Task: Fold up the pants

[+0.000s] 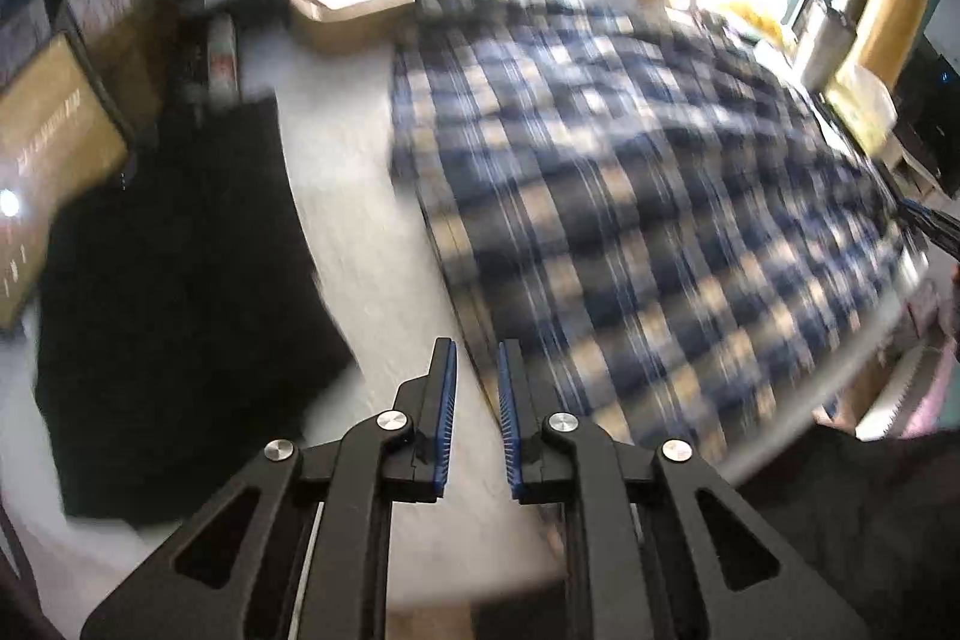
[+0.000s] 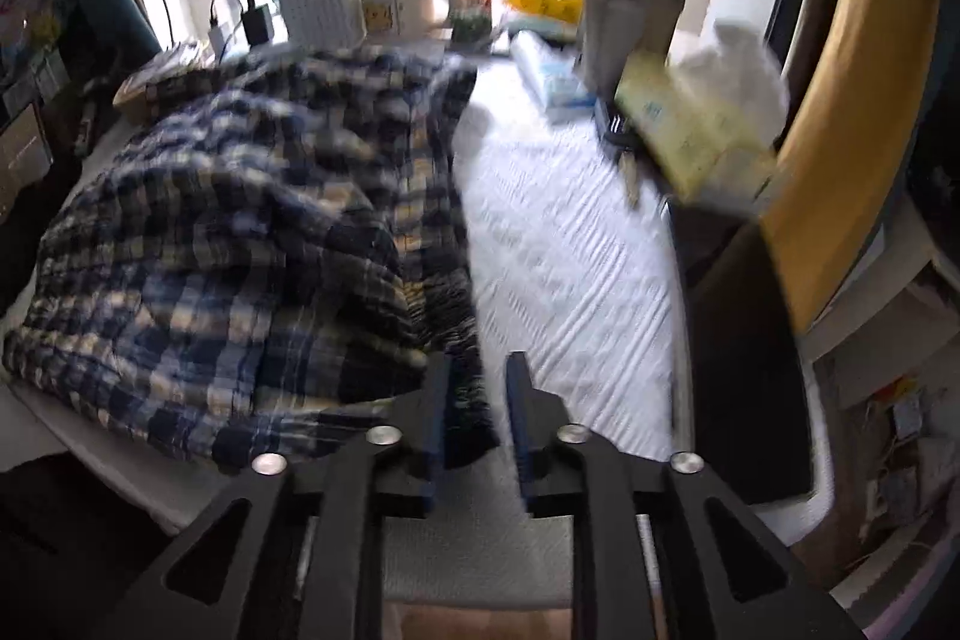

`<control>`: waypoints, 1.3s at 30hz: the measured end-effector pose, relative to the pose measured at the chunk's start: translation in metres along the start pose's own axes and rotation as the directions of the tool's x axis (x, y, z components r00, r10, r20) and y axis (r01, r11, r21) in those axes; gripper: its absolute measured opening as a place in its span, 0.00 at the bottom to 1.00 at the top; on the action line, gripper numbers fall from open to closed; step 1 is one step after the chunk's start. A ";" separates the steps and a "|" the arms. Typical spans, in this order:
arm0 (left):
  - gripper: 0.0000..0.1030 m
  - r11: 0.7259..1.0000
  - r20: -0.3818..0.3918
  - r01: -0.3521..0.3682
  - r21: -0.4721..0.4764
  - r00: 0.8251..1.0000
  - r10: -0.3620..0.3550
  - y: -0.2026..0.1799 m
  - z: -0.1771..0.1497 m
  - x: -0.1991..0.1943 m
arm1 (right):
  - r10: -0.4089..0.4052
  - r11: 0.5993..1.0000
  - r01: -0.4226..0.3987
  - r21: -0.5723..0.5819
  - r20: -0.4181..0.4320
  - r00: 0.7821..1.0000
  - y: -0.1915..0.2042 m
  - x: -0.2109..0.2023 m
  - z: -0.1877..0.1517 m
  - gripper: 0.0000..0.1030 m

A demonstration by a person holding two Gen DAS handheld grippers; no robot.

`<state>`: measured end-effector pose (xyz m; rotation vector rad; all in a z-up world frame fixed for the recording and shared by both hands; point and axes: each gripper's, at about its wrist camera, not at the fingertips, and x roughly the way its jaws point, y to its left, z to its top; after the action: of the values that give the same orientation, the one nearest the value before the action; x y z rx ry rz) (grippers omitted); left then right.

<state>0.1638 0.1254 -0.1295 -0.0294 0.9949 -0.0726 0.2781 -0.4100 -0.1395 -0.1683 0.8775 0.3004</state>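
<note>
The left tool (image 1: 477, 358) is hovering with its jaws narrowly parted and nothing between them, over the white table (image 1: 354, 244). The plaid pants (image 1: 630, 184) are lying just right of and beyond it. The right tool (image 2: 477, 370) is also standing narrowly parted, a dark edge of the pants (image 2: 240, 232) lying between its fingers, ungripped. No writing is readable through the blur.

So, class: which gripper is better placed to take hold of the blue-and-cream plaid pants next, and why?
Probably the right gripper: a dark edge of the blue-and-cream plaid pants already lies between its open jaws. The left gripper, also open, sits over bare white tabletop beside the cloth.
</note>
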 end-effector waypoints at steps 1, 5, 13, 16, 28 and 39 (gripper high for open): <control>0.16 1.000 0.030 0.007 -0.001 1.000 -0.007 0.005 0.013 0.004 | 0.005 1.000 -0.005 -0.002 0.017 1.000 0.001 -0.003 0.005 0.29; 0.22 0.999 0.089 0.030 0.011 0.996 -0.031 0.005 0.050 0.026 | 0.007 1.000 -0.006 -0.017 0.055 0.998 0.003 -0.009 0.024 0.53; 0.22 0.983 0.031 0.177 0.049 0.983 -0.178 -0.026 0.086 0.085 | 0.015 0.999 -0.012 -0.045 0.059 0.998 0.009 0.009 0.053 0.53; 0.22 0.981 -0.021 0.181 0.071 0.983 -0.180 -0.038 0.072 0.098 | 0.042 0.998 -0.040 -0.050 0.042 0.998 0.015 0.022 0.058 0.53; 0.22 0.987 0.012 0.160 0.003 0.987 -0.160 -0.044 0.020 0.087 | 0.016 0.993 -0.031 -0.114 -0.127 0.992 0.037 0.069 0.026 0.52; 0.29 0.999 0.013 0.053 0.010 0.999 -0.053 -0.007 0.040 0.073 | 0.036 0.998 -0.040 -0.055 -0.069 0.997 0.006 0.035 0.035 0.53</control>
<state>0.2361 0.1125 -0.1683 -0.0472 0.9806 -0.1254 0.3225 -0.3886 -0.1450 -0.2158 0.9411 0.3566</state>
